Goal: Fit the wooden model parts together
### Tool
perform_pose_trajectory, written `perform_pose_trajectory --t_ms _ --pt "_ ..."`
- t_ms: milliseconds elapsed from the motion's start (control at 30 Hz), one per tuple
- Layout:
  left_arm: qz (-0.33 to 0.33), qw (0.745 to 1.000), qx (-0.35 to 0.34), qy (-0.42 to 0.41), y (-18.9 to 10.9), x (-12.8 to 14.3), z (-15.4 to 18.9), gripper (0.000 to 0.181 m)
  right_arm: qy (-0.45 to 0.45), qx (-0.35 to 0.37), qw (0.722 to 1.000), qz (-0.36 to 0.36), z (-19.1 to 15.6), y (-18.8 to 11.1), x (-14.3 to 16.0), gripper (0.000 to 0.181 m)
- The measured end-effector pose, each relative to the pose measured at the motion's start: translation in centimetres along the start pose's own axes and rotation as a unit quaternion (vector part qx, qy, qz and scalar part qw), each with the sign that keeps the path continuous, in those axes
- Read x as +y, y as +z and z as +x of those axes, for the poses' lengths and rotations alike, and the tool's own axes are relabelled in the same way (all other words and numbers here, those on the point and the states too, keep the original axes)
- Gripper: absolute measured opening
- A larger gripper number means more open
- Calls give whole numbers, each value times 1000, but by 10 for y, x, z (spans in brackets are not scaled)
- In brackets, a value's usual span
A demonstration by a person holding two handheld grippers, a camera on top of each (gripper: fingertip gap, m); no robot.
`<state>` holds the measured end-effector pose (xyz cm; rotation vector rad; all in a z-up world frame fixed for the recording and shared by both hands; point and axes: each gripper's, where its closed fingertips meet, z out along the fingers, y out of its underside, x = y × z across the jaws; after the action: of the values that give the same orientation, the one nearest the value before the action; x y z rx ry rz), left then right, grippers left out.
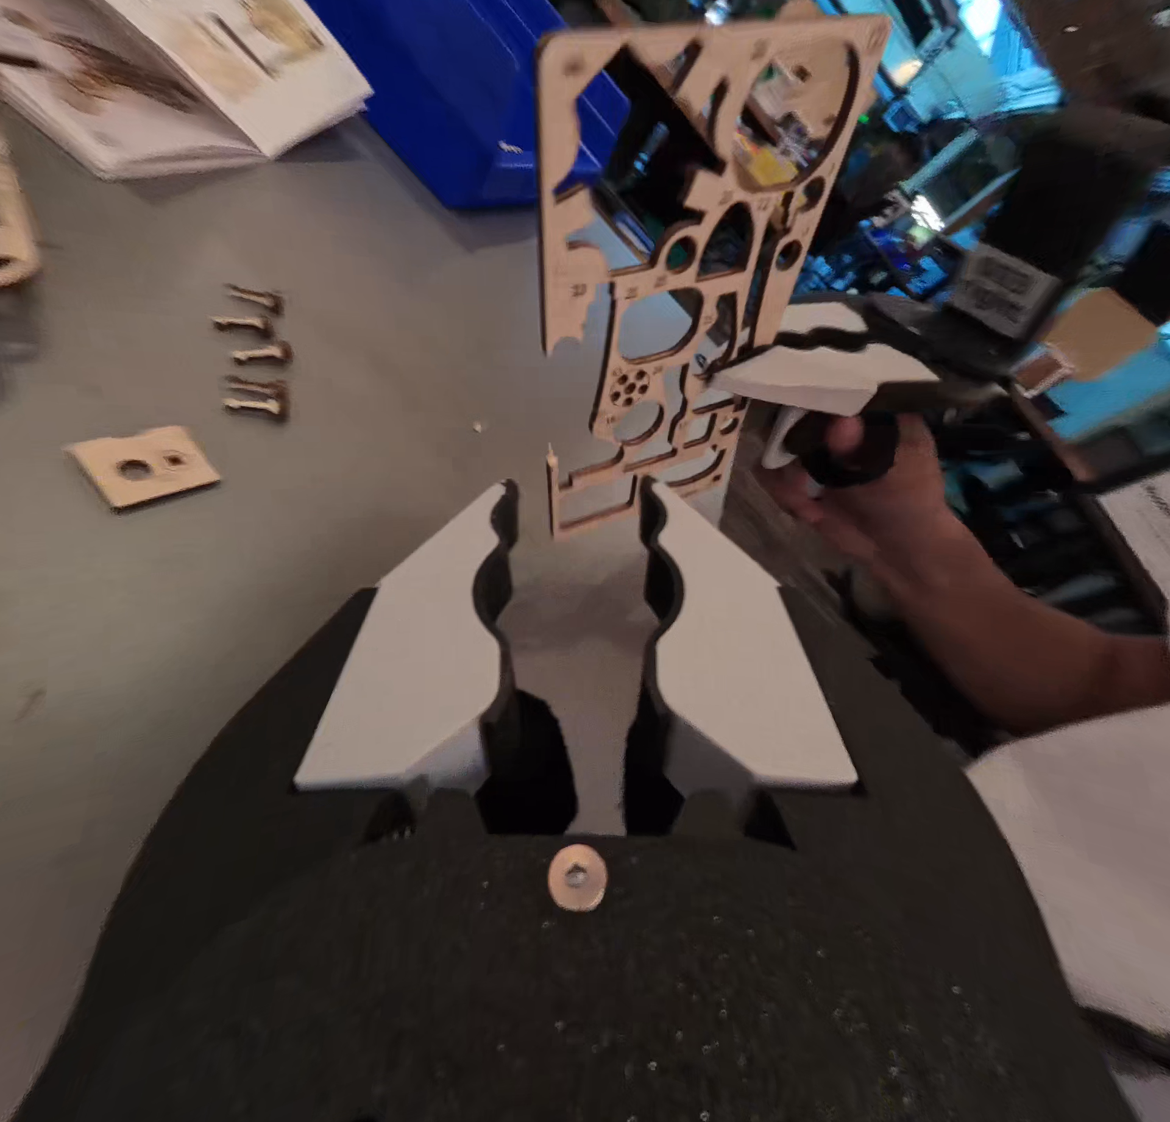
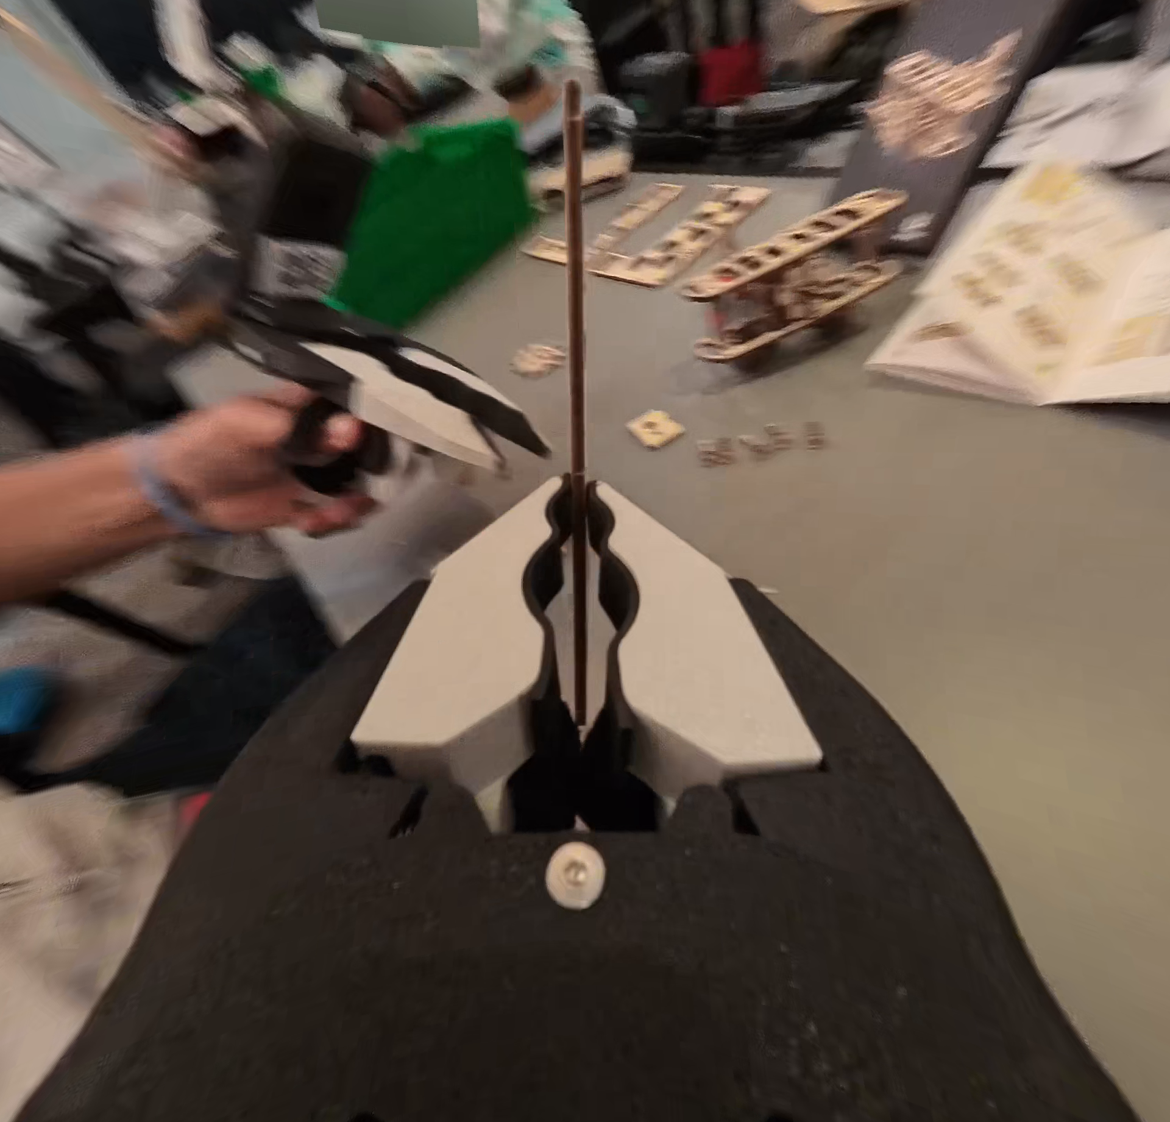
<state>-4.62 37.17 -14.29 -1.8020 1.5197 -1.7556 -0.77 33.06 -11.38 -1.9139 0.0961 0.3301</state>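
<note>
A laser-cut wooden parts sheet (image 1: 696, 218) with many cut-outs stands upright above the grey table. My right gripper (image 2: 576, 490) is shut on it; in the right wrist view the sheet (image 2: 575, 268) shows edge-on between the pads. In the left wrist view the right gripper (image 1: 715, 363) grips the sheet's right edge. My left gripper (image 1: 576, 503) is open and empty, and the sheet's lower end hangs just beyond its fingertips. In the right wrist view the left gripper (image 2: 519, 446) sits just left of the sheet, held by a hand.
On the table (image 1: 380, 332) lie a small wooden plate with two holes (image 1: 142, 466), several small wooden pegs (image 1: 256, 357), an open booklet (image 1: 158, 59) and a blue bin (image 1: 443, 78). A wooden biplane model (image 2: 791, 281), more parts sheets (image 2: 665, 230) and a green bin (image 2: 437, 218) stand farther back. My left gripper's tips are some 20 cm from the wooden biplane model (image 2: 791, 281).
</note>
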Motion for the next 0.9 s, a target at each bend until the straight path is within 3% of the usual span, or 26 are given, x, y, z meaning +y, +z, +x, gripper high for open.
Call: perform_pose_trajectory --t_ms 67,133,233,267,333,433,500,567,633,700,800,900 --pt "25 1000 -9 -1 -3 -10 3 53 -121 89 988 -20 6 -1 -2 1" --pt "43 999 18 -24 -3 -20 19 68 -259 162 951 -48 4 -1 -3 2" --pt "61 993 74 -64 -2 -29 46 84 -471 268 835 -92 2 1 -3 2" --pt "65 992 78 -73 -1 -29 49 83 -511 278 807 -101 -2 4 -1 2" --pt "65 991 66 -92 2 -26 49 72 -547 266 787 -97 -16 13 4 2" --pt "77 989 39 -123 -1 -23 32 26 -581 264 765 -86 -29 20 3 3" --pt "65 988 58 -129 -5 -18 27 13 -559 217 796 -84 -41 28 15 15" --pt "35 990 69 -116 -9 -12 21 0 -466 125 870 -102 -56 32 35 24" --pt "-14 996 64 -65 -11 -1 14 0 -342 41 937 -56 -74 22 23 33" --pt "-50 995 89 -20 -16 4 19 0 -196 -39 979 -45 -70 9 11 37" --pt "-88 986 137 35 -20 15 32 0 -17 -146 986 -74 -49 4 18 38" --pt "-113 978 169 53 -19 27 36 0 42 -230 968 -91 -48 6 32 20"
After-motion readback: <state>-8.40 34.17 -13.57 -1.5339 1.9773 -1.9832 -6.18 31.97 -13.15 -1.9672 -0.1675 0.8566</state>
